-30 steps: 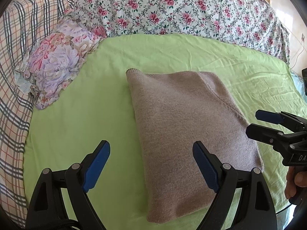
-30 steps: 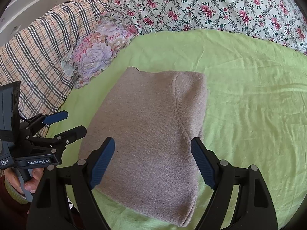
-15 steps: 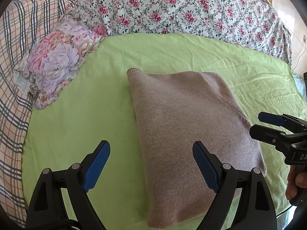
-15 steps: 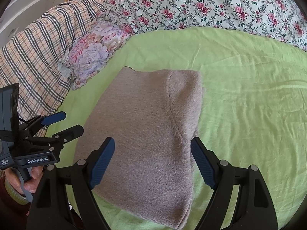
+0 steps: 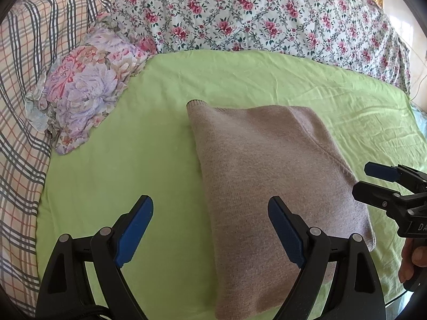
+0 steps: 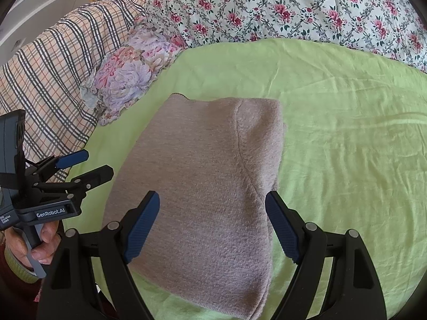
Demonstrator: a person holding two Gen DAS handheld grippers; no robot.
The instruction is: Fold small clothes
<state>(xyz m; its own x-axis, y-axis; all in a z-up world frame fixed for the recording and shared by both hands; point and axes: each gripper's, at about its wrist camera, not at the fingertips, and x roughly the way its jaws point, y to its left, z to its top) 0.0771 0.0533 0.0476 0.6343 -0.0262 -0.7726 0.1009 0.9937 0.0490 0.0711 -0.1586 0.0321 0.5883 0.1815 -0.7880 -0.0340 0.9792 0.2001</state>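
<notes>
left tongs [image 5: 210,229] held wide open, empty, above the near left edge of the sweater [image 5: 267,181] | right tongs [image 6: 212,226] likewise spread, nothing gripped | sweater laid folded flat on the green bed sheet [image 5: 120,160] | next fold judged best started by pinching both near corners evenly | pillow [image 5: 85,98] beyond, apart.

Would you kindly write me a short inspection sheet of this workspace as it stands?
Surface: green bedsheet, lightly creased.
Job's things: beige knit sweater, folded into a flat rectangle on the sheet.
Clutter: floral pillow beside the sweater, apart from it.
Grippers: left gripper and right gripper both open, above the sweater, holding nothing.
Cables: nothing seen clearly.
Surroundings: rose-print quilt and plaid blanket bordering the sheet.
</notes>
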